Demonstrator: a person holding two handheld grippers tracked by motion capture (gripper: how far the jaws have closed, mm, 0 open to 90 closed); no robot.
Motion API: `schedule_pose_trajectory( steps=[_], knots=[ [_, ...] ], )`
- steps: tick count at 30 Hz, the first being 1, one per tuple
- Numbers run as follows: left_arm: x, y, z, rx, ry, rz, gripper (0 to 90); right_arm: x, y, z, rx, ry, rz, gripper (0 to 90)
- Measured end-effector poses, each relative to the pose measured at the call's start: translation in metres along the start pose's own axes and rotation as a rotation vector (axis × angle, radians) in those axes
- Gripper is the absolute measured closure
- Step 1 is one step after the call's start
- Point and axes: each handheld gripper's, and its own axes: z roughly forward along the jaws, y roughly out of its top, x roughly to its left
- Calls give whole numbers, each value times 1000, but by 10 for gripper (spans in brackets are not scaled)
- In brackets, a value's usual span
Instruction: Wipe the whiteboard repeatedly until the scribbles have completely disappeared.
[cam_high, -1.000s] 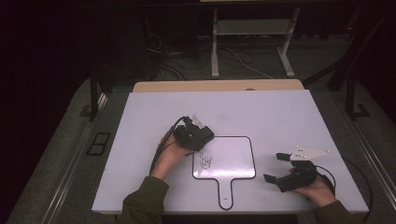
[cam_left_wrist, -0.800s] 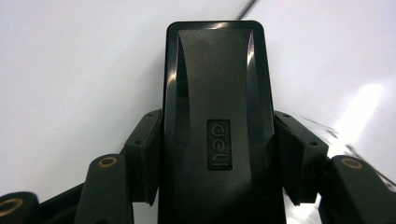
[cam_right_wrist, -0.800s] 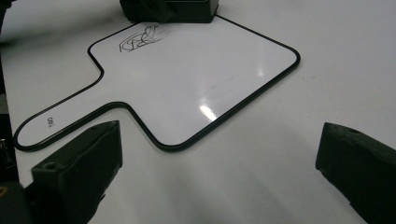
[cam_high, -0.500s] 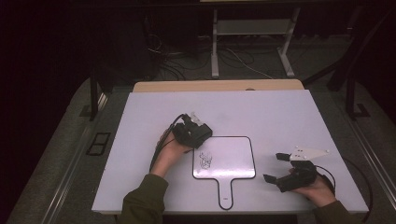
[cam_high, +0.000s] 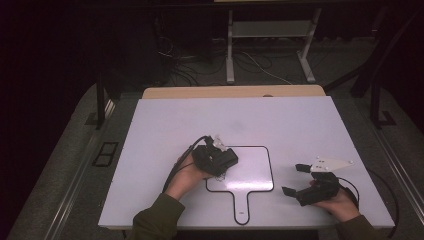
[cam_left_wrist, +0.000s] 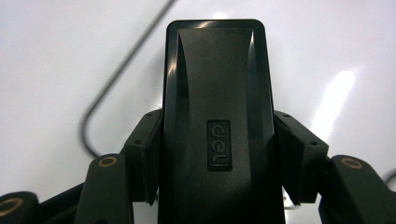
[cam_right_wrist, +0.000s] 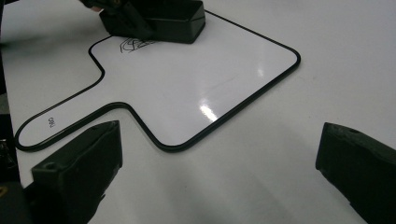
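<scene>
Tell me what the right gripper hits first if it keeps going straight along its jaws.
Likely the white paddle-shaped whiteboard with a black rim: the open right gripper points at it across bare table, though depth is hard to judge.

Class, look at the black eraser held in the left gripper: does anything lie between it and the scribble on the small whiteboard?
Nothing visible does. The left gripper is shut on the black eraser, which sits at the whiteboard corner, right beside the scribble. The right gripper is open, off to the side on the table.

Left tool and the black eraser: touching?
Touching. Left gripper view: the left tool has both jaws pressed against the sides of the black eraser, no gap.
</scene>
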Motion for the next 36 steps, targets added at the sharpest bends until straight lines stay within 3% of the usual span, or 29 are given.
schedule_pose_trajectory(
  steps=[4, 10, 13, 24, 26, 30, 36],
  knots=[
    [-12, -5, -2, -16, -56, 4, 389, 0, 0, 0, 0, -1, 0, 0],
    [-22, -8, -5, -20, -84, 19, 389, 0, 0, 0, -1, 0, -2, 0],
    [-18, -9, -4, -33, -72, 14, 389, 1, 0, 1, 0, 1, -5, 0],
    [13, -21, -12, -52, -16, -71, 389, 1, 0, 0, 1, 0, -4, 0],
    [14, -24, -17, -73, -30, -83, 388, 0, 0, 0, 0, 0, -5, 0],
    [3, -25, -27, -88, -43, -72, 389, 0, 0, 1, 0, 0, -5, 0],
    [-22, -24, -23, -72, -75, -25, 388, 0, 0, 1, 0, -1, -5, 0]
  ],
)
